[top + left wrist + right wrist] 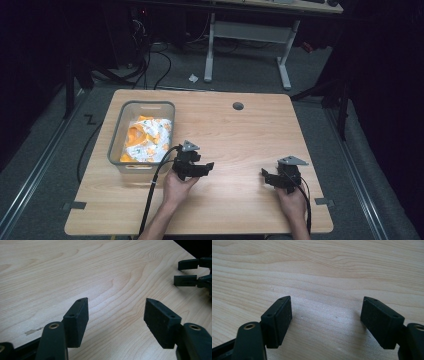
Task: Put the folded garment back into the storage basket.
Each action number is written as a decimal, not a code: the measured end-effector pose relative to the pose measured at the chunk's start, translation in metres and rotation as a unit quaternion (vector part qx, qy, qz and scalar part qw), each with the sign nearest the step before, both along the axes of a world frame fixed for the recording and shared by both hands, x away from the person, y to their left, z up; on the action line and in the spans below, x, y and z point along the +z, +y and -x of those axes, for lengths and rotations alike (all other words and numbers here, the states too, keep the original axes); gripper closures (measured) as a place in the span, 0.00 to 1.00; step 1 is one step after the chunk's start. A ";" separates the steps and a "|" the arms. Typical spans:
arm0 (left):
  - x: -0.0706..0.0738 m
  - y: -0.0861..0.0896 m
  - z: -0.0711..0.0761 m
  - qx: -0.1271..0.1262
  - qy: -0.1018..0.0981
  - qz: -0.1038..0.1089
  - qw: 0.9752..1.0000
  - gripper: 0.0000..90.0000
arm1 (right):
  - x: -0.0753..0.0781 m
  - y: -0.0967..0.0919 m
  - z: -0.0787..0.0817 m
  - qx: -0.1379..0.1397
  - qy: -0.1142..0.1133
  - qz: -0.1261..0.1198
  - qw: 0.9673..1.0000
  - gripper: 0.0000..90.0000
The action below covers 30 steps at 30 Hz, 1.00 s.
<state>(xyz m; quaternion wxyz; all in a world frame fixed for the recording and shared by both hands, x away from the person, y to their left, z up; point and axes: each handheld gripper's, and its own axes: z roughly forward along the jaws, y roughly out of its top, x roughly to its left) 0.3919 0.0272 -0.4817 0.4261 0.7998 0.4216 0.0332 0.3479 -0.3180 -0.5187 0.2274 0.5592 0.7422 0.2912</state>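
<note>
One bin (116,131) sits at the table's (240,135) left, holding a crumpled orange-and-white cloth (148,139). Just right of the bin, the left gripper (209,165) hovers low over bare wood, jaws parted with nothing between them. Further right, near the front edge, the right gripper (263,175) also has its jaws spread and empty. The cloth looks light, soft and limp; it will likely sag and drape when lifted. Recommended hold: pinch a raised fold near the top of the pile, clear of the bin wall.
</note>
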 end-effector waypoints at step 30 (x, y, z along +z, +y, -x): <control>-0.030 -0.011 -0.003 0.036 -0.024 -0.069 0.997 0.39 | 0.000 0.000 0.000 0.000 0.000 0.000 1.000 0.28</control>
